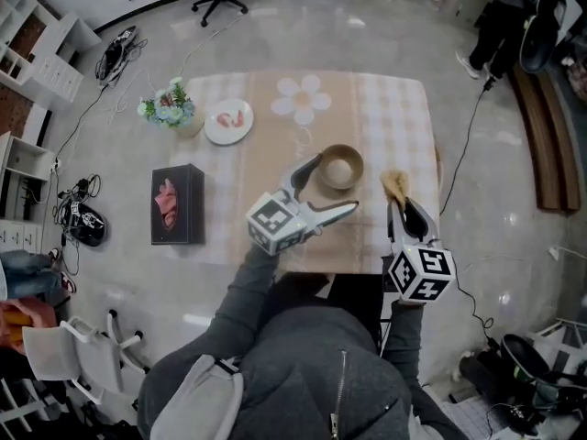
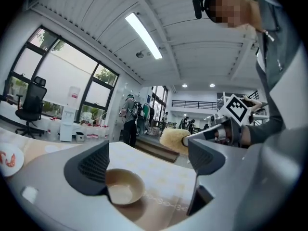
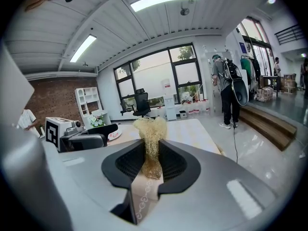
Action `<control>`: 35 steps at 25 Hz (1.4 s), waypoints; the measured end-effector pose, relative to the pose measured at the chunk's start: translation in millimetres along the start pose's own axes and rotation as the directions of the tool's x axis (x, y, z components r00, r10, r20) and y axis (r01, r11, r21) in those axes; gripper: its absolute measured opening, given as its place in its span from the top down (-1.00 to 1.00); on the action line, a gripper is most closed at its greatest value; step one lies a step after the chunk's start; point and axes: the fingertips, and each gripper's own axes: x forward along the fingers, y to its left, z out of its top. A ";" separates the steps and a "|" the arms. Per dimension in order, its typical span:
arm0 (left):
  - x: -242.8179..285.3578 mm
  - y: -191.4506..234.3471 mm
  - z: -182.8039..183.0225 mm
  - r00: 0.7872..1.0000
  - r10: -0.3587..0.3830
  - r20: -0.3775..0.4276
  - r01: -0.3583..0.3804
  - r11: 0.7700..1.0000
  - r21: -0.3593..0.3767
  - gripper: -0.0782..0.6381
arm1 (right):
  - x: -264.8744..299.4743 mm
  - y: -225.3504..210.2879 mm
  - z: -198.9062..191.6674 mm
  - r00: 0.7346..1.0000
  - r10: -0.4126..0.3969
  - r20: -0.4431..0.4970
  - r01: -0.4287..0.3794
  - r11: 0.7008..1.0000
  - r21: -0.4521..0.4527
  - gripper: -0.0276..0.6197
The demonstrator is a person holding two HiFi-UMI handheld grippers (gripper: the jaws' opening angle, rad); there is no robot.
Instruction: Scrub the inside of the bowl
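The person's grey jacket (image 1: pixel 303 365) fills the near edge of the head view. Beyond it stands the table with the beige-and-white checked cloth (image 1: pixel 394 108).

The left gripper (image 1: pixel 335 183) is held over the near middle of the cloth, pointing toward the right. Its jaws are released and spread wide, and nothing is pressed between the pads.

The round tan bowl with a pale interior (image 1: pixel 340 168) stands upright on the cloth at the table's middle. It sits at the tips of those jaws, with its left rim just beside the far jaw.

The right gripper (image 1: pixel 401 204) is to the right of the bowl and apart from it. It is clenched on a straw-coloured fibrous scrubber (image 1: pixel 396 183), which protrudes beyond the jaw tips.

At the far left of the cloth stand a white plate with pink contents (image 1: pixel 228 121) and a small pot of pale flowers (image 1: pixel 170 108).
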 end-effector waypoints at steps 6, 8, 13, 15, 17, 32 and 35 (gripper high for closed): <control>11.5 7.7 -20.9 0.986 -0.045 -0.163 0.069 0.987 0.145 -0.89 | 6.4 -1.4 5.0 1.000 0.027 -0.011 -0.027 1.000 -0.002 0.66; 16.4 15.5 -30.3 0.973 -0.043 -0.225 0.090 0.975 0.202 -0.89 | 10.1 -4.1 5.9 1.000 0.025 -0.010 -0.025 1.000 -0.009 0.66; 30.0 28.5 -54.3 0.940 -0.083 -0.331 0.161 0.963 0.215 -0.89 | 16.8 -8.5 2.3 0.999 0.019 -0.029 -0.019 1.000 -0.019 0.66; 34.6 33.0 -61.2 0.930 -0.096 -0.356 0.180 0.961 0.210 -0.89 | 18.0 -9.0 0.7 0.999 0.016 -0.039 -0.017 1.000 -0.026 0.66; 40.3 37.6 -65.2 0.927 -0.114 -0.357 0.189 0.964 0.184 -0.89 | 19.4 -11.3 -0.7 0.999 0.012 -0.045 -0.013 1.000 -0.028 0.66; 54.2 55.2 -107.7 0.866 -0.129 -0.484 0.250 0.949 0.194 -0.89 | 35.1 -19.7 -17.5 0.993 0.024 -0.113 -0.027 0.999 -0.031 0.66; 55.4 55.2 -111.9 0.860 -0.131 -0.493 0.257 0.946 0.197 -0.89 | 37.0 -20.3 -18.4 0.993 0.025 -0.118 -0.029 0.999 -0.032 0.66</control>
